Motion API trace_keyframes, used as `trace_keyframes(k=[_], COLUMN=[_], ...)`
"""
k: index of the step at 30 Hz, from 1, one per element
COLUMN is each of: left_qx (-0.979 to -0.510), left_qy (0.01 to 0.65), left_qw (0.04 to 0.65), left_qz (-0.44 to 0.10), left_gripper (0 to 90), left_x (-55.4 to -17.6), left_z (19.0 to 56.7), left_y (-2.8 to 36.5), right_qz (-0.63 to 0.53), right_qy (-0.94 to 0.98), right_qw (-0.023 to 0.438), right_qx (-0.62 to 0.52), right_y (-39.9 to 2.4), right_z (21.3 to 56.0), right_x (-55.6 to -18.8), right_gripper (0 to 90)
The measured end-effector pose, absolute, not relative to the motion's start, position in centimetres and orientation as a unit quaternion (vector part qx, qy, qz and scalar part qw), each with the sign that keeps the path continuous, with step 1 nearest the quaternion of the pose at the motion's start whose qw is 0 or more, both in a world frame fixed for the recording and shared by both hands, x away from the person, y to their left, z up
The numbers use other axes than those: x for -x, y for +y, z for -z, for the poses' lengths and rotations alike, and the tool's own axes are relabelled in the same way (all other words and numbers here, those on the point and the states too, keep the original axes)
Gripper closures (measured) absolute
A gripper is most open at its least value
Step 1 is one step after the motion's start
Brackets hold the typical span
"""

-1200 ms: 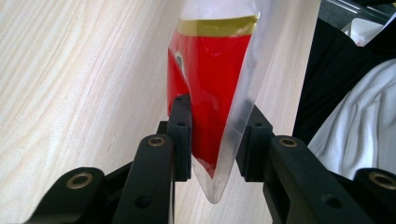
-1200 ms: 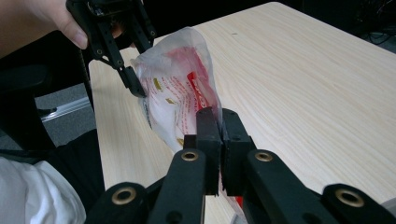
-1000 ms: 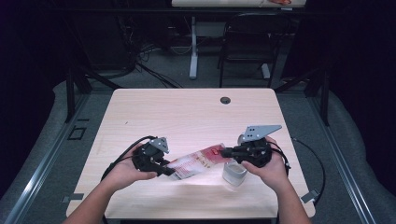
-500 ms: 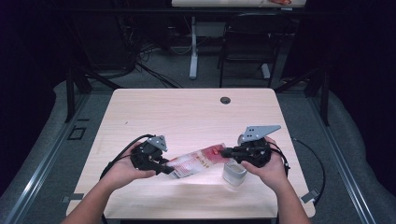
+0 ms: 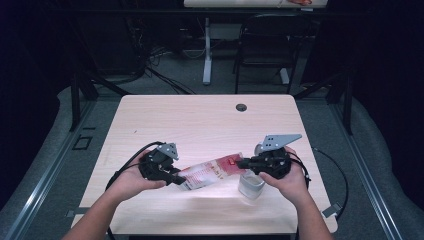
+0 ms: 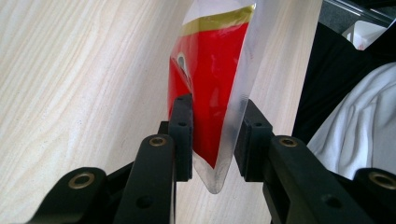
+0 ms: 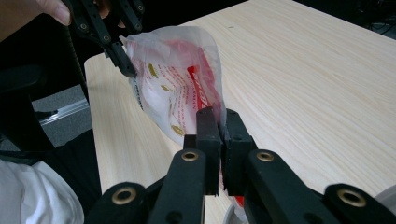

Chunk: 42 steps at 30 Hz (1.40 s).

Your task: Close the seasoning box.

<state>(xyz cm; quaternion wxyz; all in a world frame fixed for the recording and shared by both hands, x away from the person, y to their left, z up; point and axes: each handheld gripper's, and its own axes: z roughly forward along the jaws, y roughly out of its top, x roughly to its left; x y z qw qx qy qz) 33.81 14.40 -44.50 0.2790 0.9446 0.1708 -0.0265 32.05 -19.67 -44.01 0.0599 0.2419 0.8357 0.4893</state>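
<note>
A red and white plastic pouch [image 5: 210,172] hangs stretched between both grippers above the front of the wooden table [image 5: 200,120]. My left gripper [image 5: 177,179] is shut on the pouch's left end; in the left gripper view its jaws [image 6: 212,126] clamp the puffed red pouch [image 6: 210,70] from both sides. My right gripper [image 5: 240,162] is shut on the pouch's right edge; in the right gripper view its jaws [image 7: 218,121] pinch the thin film, with the pouch [image 7: 173,70] and the left gripper [image 7: 123,65] beyond. A clear cup [image 5: 250,185] stands under the right hand.
A round cable hole [image 5: 241,107] sits near the table's far edge. Behind the table stand a dark chair [image 5: 265,45] and a white table leg [image 5: 206,50]. Black cables trail from both grippers over the table's front corners.
</note>
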Motion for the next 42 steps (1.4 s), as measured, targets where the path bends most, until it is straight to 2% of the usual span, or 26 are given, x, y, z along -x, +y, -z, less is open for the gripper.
trace_keyframes(k=[42], left_qx=[-0.951], left_qy=[0.169], left_qw=[0.257], left_qz=[0.02], left_gripper=[71.9], left_x=[-34.5], left_z=[40.9], left_y=[13.3], right_qz=[-0.486], right_qy=[0.833], right_qw=[0.073], right_qx=[-0.253], right_y=[-20.7], right_z=[44.1], right_x=[-32.1], right_gripper=[87.8])
